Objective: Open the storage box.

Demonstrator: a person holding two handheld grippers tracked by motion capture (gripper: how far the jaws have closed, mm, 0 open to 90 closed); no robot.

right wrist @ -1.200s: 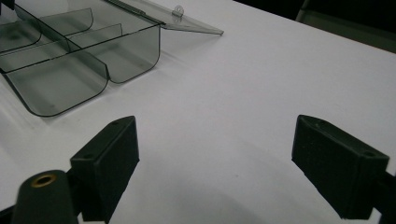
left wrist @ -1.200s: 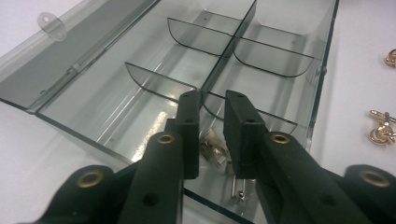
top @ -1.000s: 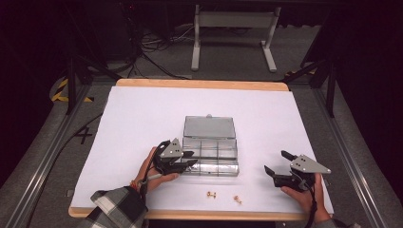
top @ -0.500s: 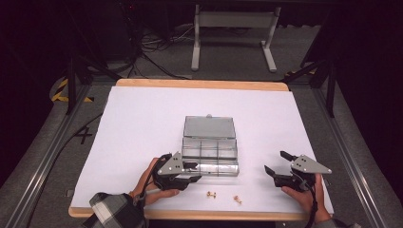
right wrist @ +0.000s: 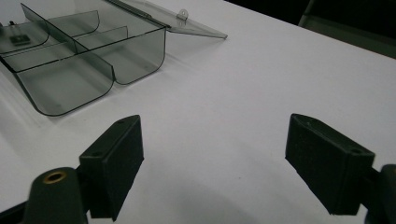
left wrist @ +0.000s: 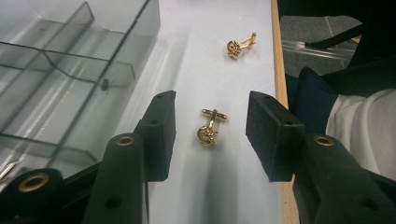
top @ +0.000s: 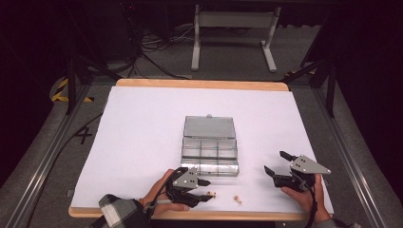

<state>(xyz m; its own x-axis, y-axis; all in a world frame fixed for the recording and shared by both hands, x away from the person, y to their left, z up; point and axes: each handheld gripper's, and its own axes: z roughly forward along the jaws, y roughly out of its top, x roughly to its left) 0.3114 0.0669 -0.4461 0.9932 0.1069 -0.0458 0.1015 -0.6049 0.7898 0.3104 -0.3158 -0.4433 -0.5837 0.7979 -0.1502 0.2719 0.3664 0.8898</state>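
Note:
A clear plastic compartment box [top: 209,152] lies open in the middle of the white table, its lid [top: 209,127] laid flat behind it. Two small gold cufflinks lie near the front edge: one [left wrist: 208,132] [top: 212,194] sits right between the jaws of my left gripper [left wrist: 211,133] [top: 206,190], which is open and low over the table. The other cufflink [left wrist: 240,46] [top: 236,198] lies a little farther right. My right gripper [top: 276,163] [right wrist: 212,158] is open wide over bare table, right of the box [right wrist: 84,56].
The wooden front edge of the table [left wrist: 279,84] runs close beside the cufflinks. One compartment of the box holds a small dark item [right wrist: 19,39]. A metal stand [top: 233,28] and cables are on the floor beyond the table.
My left gripper has drawn back from the box's front wall toward the table's front edge and now straddles the nearer cufflink. The right gripper has stayed put.

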